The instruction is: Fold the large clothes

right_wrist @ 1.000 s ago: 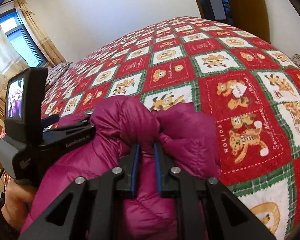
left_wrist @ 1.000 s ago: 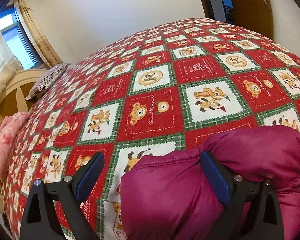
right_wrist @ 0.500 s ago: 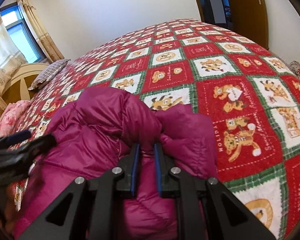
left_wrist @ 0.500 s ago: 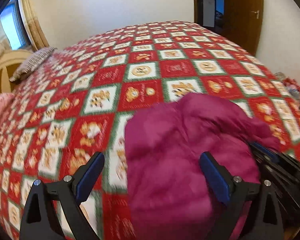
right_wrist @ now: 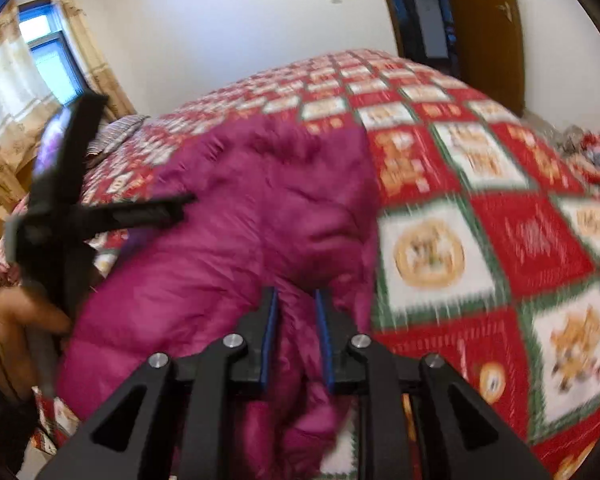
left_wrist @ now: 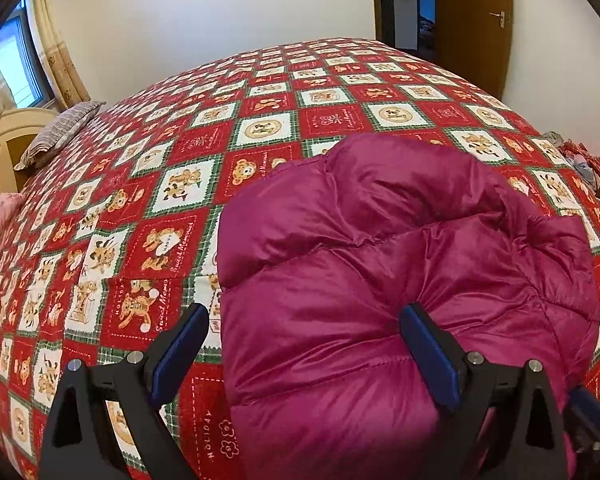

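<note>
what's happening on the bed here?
A person with a handheld claw in each hand is folding a magenta puffer jacket on a bed with a red teddy-bear quilt. The right claw is shut on a bunched part of the jacket. The left claw is open, its fingers straddling the jacket's near edge.

"Sweet Memories" and "HOLIDAY" stitched on bedspread (left_wrist: 156, 248) squares

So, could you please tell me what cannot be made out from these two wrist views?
- Right wrist view: motion blur smears the quilt print.
- Both views: the jacket runs off the bottom edge, hiding its near end.
- Left wrist view: the right gripper is cut off at the corner.
</note>
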